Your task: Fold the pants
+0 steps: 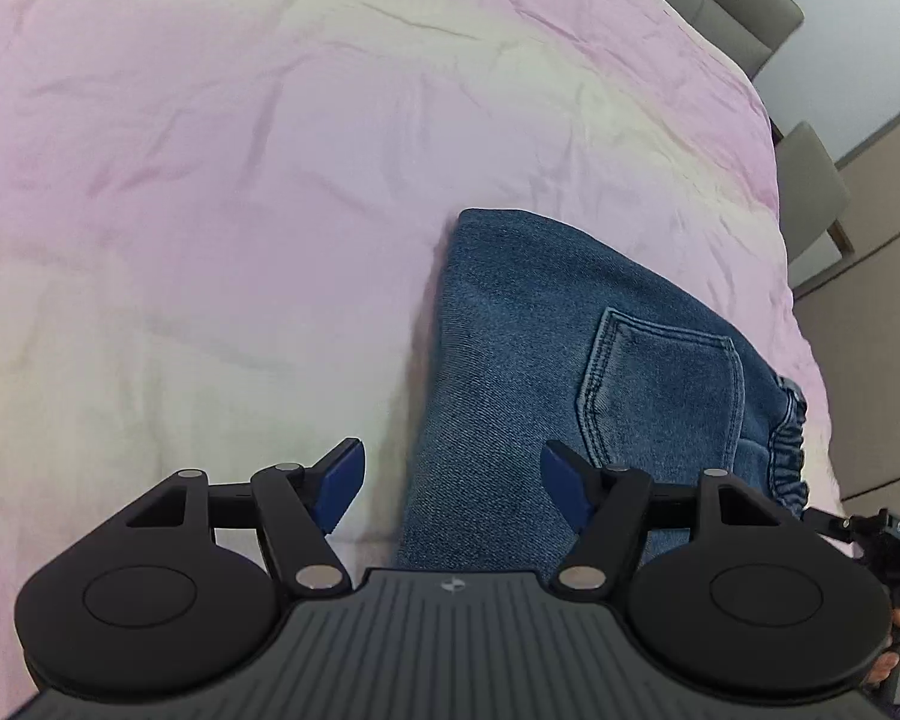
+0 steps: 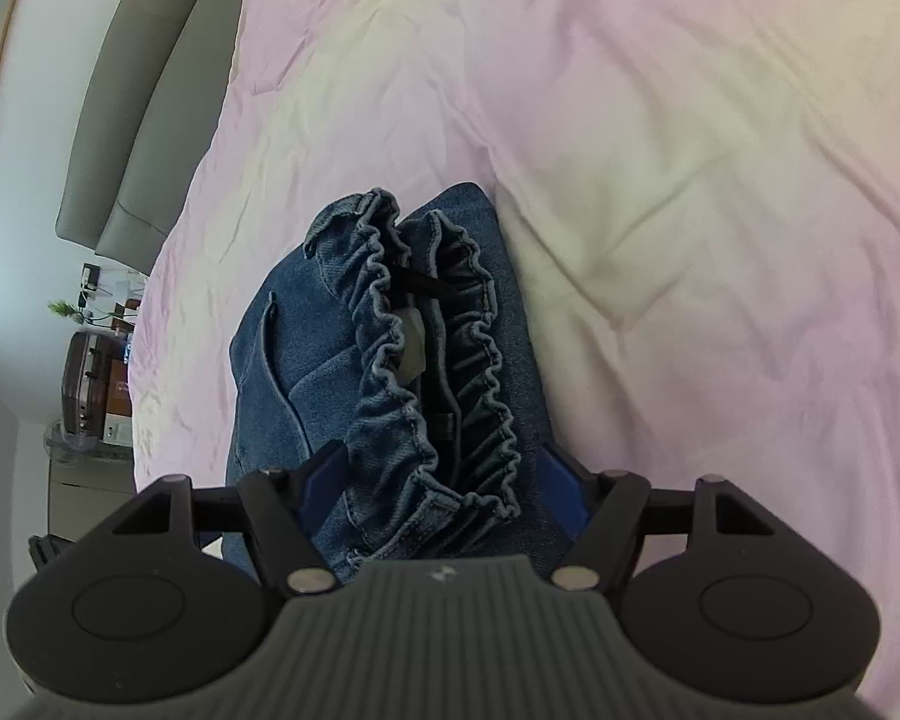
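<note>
We see the folded blue denim pants with their elastic waistband lying on the pale pink bedspread, near its headboard edge. Our left gripper and right gripper both stand released, jaws spread above the denim, pads not pressing it.

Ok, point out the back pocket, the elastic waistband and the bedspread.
back pocket (image 1: 660,384), left wrist view, middle of the stitched patch.
elastic waistband (image 2: 390,372), right wrist view, gathered denim edge.
bedspread (image 1: 210,180), left wrist view, bare pink fabric.
</note>
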Motion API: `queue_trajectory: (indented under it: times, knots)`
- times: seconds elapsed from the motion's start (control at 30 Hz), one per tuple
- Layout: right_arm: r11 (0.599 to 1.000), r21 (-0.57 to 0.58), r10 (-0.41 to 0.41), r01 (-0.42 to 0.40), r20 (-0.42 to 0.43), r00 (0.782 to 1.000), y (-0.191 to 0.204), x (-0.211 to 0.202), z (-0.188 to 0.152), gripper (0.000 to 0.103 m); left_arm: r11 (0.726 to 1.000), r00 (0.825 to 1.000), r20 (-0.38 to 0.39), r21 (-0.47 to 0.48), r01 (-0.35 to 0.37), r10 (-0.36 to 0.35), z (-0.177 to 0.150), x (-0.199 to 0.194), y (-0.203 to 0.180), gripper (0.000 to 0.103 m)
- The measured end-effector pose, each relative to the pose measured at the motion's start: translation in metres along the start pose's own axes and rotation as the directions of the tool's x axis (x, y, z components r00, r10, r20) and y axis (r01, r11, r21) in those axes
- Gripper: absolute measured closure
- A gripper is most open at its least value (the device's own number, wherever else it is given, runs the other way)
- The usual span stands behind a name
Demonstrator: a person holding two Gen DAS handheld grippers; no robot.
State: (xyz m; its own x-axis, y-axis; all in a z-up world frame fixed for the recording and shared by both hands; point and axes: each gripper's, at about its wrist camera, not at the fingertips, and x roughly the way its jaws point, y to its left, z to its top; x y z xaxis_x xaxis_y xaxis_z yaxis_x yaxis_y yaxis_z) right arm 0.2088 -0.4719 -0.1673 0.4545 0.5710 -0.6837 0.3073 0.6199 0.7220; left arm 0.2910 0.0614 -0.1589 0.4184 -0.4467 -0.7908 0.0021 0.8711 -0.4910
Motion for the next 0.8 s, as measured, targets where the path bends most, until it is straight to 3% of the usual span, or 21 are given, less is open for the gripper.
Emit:
queue_trajectory:
  times: [0.1,0.33,0.6,0.8]
  knots:
    - [0.999,0.032,0.023,-0.021,-0.042,0.999,-0.004,0.013,0.014,0.034,0.997,0.999,-0.014,-0.076,0.033,-0.034,0.003,0.013,0.010,0.024]
    - [1.000,0.003,-0.005,0.006,-0.114,0.993,-0.002,0.038,0.037,0.033,0.986,0.992,-0.046,-0.127,0.112,-0.119,0.011,0.038,0.024,0.022]
    - [1.000,0.015,0.011,-0.009,-0.151,0.989,-0.015,0.060,0.044,0.033,0.973,0.981,-0.063,-0.147,0.175,-0.186,0.008,0.058,0.033,0.031]
    - [1.000,0.013,0.024,-0.023,-0.139,0.990,-0.022,0.062,0.038,0.037,0.975,0.982,-0.062,-0.143,0.170,-0.180,0.007,0.064,0.029,0.047]
